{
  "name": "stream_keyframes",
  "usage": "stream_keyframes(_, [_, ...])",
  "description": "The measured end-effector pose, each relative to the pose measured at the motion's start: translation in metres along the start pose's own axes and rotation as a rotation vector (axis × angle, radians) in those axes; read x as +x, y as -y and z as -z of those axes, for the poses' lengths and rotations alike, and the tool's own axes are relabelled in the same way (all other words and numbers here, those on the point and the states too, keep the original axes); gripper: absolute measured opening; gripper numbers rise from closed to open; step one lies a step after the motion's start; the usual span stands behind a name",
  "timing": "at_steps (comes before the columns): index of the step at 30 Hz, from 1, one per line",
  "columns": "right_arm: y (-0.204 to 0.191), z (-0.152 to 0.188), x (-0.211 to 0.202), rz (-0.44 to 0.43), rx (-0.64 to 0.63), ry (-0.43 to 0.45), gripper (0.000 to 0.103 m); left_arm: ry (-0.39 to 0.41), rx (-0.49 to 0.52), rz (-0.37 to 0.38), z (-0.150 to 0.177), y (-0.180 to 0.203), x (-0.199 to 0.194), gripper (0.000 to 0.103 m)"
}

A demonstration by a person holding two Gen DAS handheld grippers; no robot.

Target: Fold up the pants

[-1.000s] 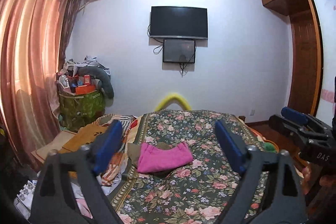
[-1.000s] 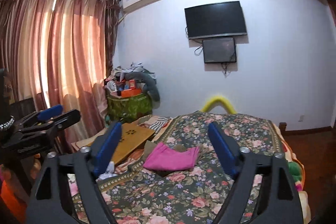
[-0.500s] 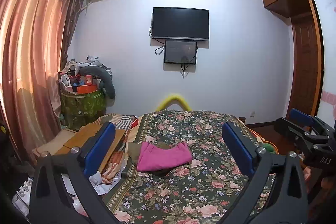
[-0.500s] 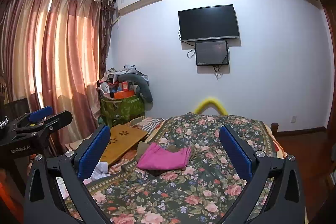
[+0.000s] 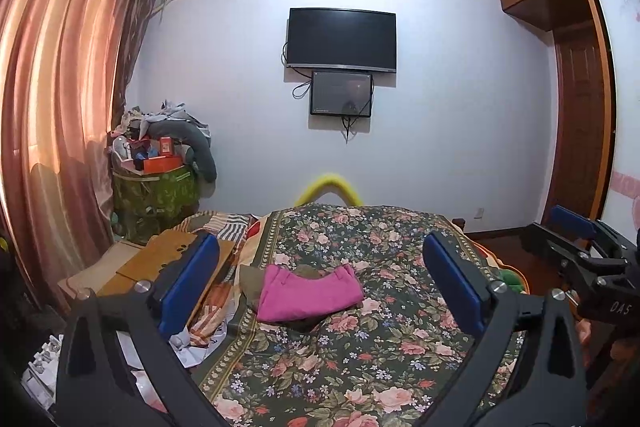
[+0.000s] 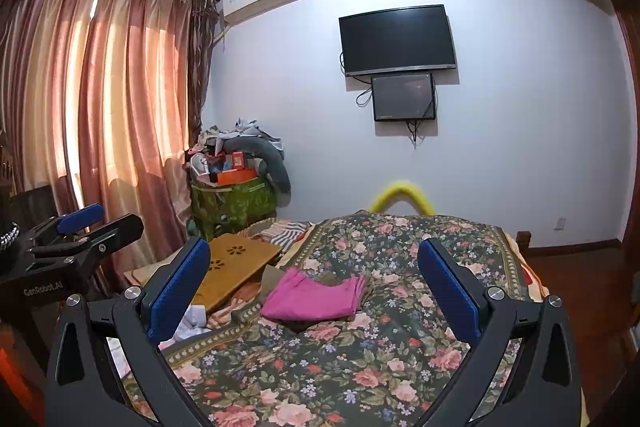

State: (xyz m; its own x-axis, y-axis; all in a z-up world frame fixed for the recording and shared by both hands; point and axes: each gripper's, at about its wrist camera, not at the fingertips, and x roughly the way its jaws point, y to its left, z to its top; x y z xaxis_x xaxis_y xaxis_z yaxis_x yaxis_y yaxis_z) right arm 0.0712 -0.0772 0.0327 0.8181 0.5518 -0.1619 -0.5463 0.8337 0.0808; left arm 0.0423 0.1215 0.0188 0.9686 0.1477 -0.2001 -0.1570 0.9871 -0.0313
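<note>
Folded pink pants (image 5: 310, 293) lie on the floral bedspread (image 5: 360, 359), on top of a darker olive garment (image 5: 250, 277). They also show in the right wrist view (image 6: 316, 295). My left gripper (image 5: 320, 283) is open and empty, raised well back from the pants. My right gripper (image 6: 314, 283) is open and empty too, also held back above the near bed. The right gripper shows at the right edge of the left wrist view (image 5: 580, 247). The left gripper shows at the left edge of the right wrist view (image 6: 80, 231).
A wooden lap table (image 6: 236, 263) and striped bedding lie left of the bedspread. A green bin piled with clutter (image 5: 154, 187) stands by the curtains (image 5: 52, 131). A TV (image 5: 342, 41) hangs on the far wall. A wardrobe (image 5: 576, 107) is at right.
Both grippers opened wider and both pulled back slightly from the bed. The pink pants have not moved.
</note>
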Motion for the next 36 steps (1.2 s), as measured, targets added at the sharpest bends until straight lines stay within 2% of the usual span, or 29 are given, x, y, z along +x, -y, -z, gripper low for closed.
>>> stream_keyframes(26, [-0.002,-0.005,-0.004,0.001,0.009,-0.001,0.103,-0.016,-0.014,0.013,0.004,-0.003,0.01,0.103])
stream_keyframes(36, [-0.005,-0.006,-0.005,0.005,0.017,0.003,0.103,-0.039,-0.005,0.039,0.003,-0.002,0.013,0.103])
